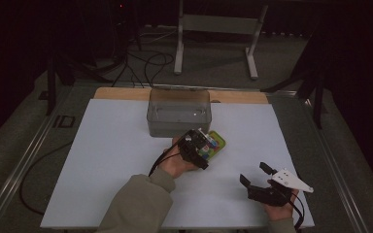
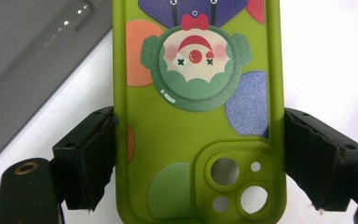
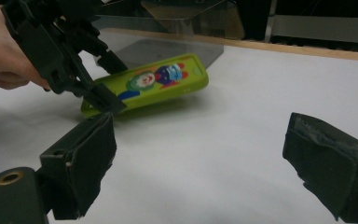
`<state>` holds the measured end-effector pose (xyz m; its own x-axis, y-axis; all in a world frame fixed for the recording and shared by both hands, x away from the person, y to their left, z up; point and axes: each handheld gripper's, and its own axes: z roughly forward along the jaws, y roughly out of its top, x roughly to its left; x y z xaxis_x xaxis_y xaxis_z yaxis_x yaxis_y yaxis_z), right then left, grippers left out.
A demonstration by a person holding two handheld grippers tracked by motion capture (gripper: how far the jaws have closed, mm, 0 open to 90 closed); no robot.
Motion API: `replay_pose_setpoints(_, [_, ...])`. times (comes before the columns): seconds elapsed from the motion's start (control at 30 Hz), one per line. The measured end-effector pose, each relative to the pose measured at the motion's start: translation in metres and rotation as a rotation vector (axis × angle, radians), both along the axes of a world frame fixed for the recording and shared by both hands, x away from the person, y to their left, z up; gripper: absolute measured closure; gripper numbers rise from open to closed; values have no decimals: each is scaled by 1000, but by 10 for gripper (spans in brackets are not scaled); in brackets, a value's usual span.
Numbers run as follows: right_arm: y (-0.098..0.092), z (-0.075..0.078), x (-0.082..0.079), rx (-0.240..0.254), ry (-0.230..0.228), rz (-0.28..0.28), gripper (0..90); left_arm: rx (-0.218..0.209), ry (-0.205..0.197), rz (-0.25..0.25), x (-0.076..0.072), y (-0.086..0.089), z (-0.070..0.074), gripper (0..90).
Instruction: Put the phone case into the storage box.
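Room: dark all round, with a white sheet (image 1: 116,160) spread over the table, cables and a metal stand on the floor beyond
High view, container: clear plastic box (image 1: 178,112) stands at the far middle of the sheet
High view, case: green phone case (image 1: 216,144) lies just in front of the box, its near end in the left gripper (image 1: 197,148)
High view, right gripper (image 1: 256,174): rests near the right front corner, well apart from the case, jaws spread
Left gripper view: jaws clamped on the long edges of the case (image 2: 198,121), clown print and camera cut-outs facing up
Right gripper view: own jaws stand wide apart over bare sheet; the case (image 3: 154,84) is tilted, its far end raised
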<state>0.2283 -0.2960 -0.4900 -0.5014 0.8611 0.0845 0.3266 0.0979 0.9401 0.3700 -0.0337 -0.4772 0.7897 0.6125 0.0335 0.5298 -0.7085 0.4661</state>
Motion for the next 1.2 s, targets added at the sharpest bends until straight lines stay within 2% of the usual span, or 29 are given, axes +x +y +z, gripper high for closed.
replay_pose_setpoints(0.2, [4, -1, 1, -11, 19, 13, 92, -56, -35, 27, -6, 8, 8, 164])
replay_pose_setpoints(0.67, [11, -1, 7, -4, 52, 30, 92, -141, -126, 67, -22, 22, 22, 164])
replay_pose_setpoints(0.9, [21, 9, 15, 24, 71, 83, 93, -163, -171, 73, -27, 26, 31, 164])
replay_pose_setpoints(1.2, [38, 23, 27, 11, 70, 115, 94, -214, -205, 92, -30, 35, 40, 164])
